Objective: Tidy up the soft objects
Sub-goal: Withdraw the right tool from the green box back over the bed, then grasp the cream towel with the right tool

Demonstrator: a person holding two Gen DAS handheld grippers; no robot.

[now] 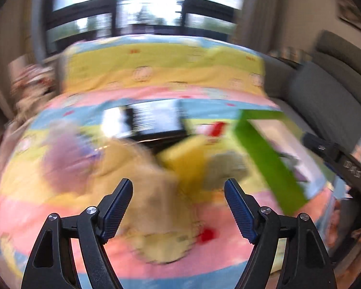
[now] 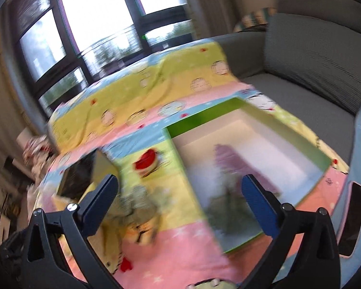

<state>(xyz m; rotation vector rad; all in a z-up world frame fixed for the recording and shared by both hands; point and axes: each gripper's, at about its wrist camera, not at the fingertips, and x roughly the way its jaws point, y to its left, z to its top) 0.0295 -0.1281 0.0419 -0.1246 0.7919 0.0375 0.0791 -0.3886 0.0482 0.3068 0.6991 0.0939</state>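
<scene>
Both views are motion-blurred. My left gripper (image 1: 178,185) is open and empty above a colourful blanket (image 1: 156,72). Beyond its fingertips lie a tan plush (image 1: 142,168), a purple soft thing (image 1: 65,161), a yellow piece (image 1: 187,159) and a grey-green plush (image 1: 226,166). My right gripper (image 2: 180,183) is open with nothing between its fingers. It hangs over the near left wall of a green box (image 2: 308,142) with a white inside. In the box lie a purple soft thing (image 2: 233,163) and a dark greenish one (image 2: 226,207). A grey plush (image 2: 137,204) lies left of the box.
A dark open box (image 2: 77,180) sits at the left on the blanket. A grey sofa (image 2: 312,55) runs behind and to the right. A phone (image 2: 353,216) lies at the right edge. Large windows (image 1: 151,4) fill the far wall. The green box (image 1: 264,149) also shows in the left wrist view.
</scene>
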